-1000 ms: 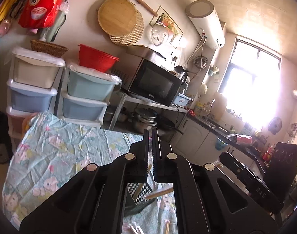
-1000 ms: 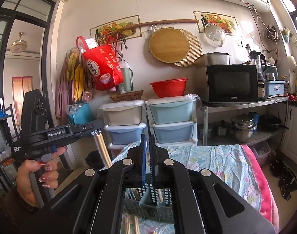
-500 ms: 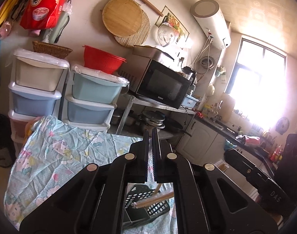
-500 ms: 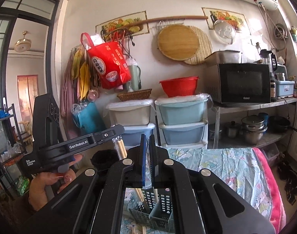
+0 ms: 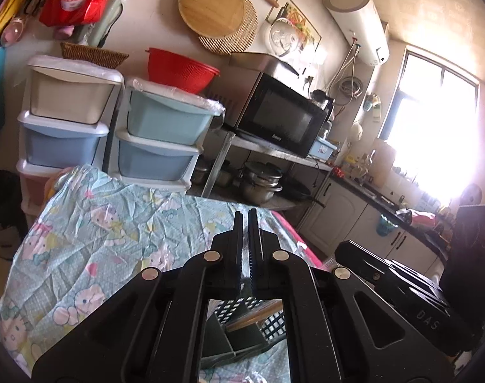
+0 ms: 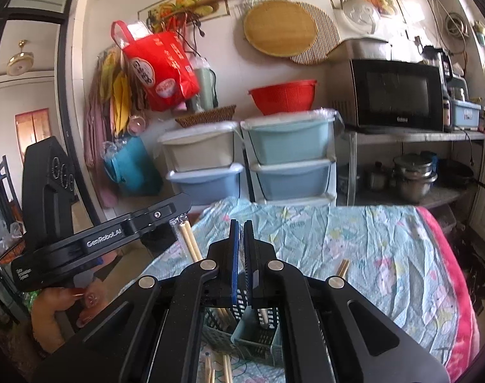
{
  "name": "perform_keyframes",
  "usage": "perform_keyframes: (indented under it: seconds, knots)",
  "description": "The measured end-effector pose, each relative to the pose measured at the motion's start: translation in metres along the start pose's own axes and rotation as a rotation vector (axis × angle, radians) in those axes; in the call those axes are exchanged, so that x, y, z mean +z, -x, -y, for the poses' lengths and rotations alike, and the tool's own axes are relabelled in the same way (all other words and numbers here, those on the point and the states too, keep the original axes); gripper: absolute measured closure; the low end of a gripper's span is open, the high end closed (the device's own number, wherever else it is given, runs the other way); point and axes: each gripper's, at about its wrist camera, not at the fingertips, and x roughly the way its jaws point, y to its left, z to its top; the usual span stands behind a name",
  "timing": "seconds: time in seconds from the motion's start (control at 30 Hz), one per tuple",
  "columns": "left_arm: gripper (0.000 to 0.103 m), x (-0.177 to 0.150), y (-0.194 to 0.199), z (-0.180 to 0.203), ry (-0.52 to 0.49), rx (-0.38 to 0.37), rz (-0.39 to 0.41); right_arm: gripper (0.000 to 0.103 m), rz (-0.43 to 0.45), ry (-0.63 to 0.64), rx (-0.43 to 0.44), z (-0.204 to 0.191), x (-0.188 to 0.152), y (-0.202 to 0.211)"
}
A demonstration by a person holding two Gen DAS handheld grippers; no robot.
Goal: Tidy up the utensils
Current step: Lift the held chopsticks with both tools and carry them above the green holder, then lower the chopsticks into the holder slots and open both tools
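Bright daylight blows out the window (image 5: 433,121), hazing that side; fisheye edges bend and darken.

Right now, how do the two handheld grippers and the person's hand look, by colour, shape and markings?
Both grippers are matte black plastic with angular linkage arms and round silver pivot pins. The right gripper has blue pads on its narrow fingers; the left gripper has dark ribbed ones. Seen from the right wrist, the left one's body reads "GenRobot.AI" in white. The left hand is bare, with reddish painted nails.

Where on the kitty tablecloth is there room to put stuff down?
The far half of the tablecloth, between the drawers and the pink edge, is bare. It's crowded near the basket, with chopsticks lying close by.
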Motion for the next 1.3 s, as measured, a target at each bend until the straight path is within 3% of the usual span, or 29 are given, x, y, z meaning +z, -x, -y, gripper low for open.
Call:
perform_keyframes:
  seconds: [0.5,0.6,0.7,0.8,0.93,1.3]
  knots:
    - [0.101,-0.028,-0.012,-0.007,-0.034,0.044,-0.066,0.098,-0.076,-0.059,-0.055,0.019,-0.024,-0.03]
    - [0.101,-0.03,-0.01,-0.01,-0.03,0.051,-0.067,0.077,-0.082,-0.072,-0.073,0.026,-0.028,-0.03]
    - [0.1,-0.033,-0.006,-0.012,-0.019,0.056,-0.066,0.074,-0.077,-0.082,-0.089,0.031,-0.031,-0.025]
    - [0.087,-0.035,0.0,-0.015,-0.012,0.066,-0.065,0.066,-0.061,-0.09,-0.099,0.034,-0.032,-0.017]
    - [0.079,-0.037,0.009,-0.015,-0.016,0.086,-0.055,0.056,-0.036,-0.076,-0.119,0.035,-0.032,-0.006]
    - [0.034,-0.039,0.04,-0.01,-0.022,0.098,-0.01,0.043,0.0,-0.071,-0.144,0.036,-0.037,0.024]
